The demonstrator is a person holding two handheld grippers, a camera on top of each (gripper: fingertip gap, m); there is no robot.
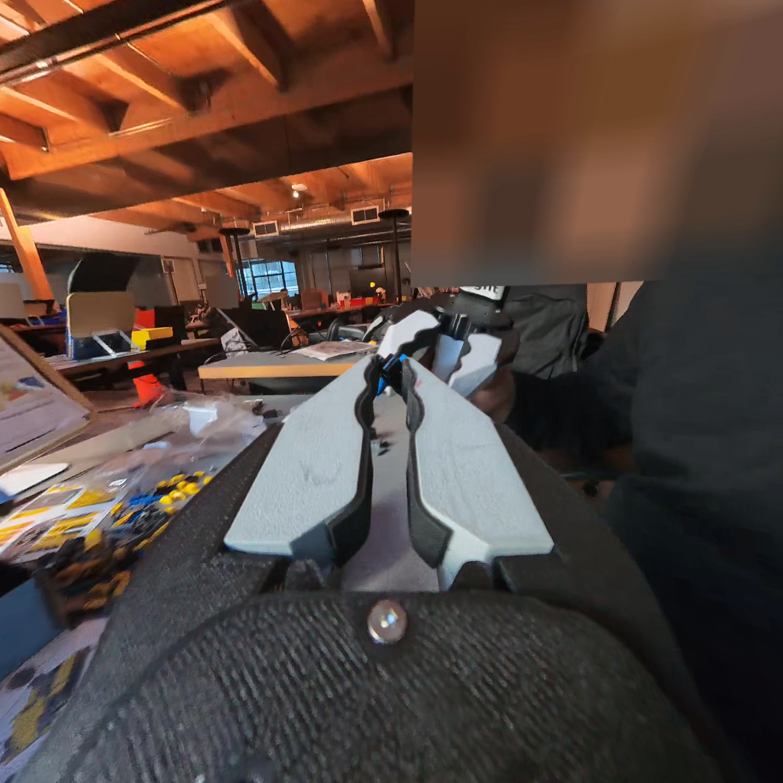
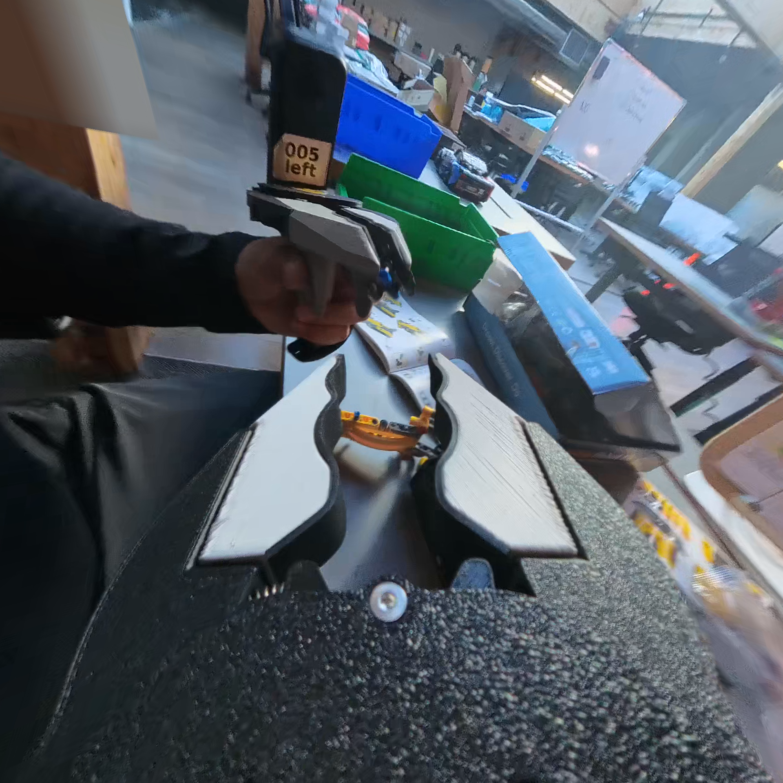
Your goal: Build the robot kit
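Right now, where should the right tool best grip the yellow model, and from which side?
Probably its long curved beam, at mid-length. The yellow model lies crosswise, seen in the gap of the open right tool, so approach along the tool's present line from the near side. Close across the thin beam, since the ends look knobbly.

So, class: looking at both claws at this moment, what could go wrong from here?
1. The left claw pinches the small blue piece only at its very tips; it could slip and vanish among the loose pieces below.
2. The right claw is close to the left one; the two could knock together and jolt the piece free.
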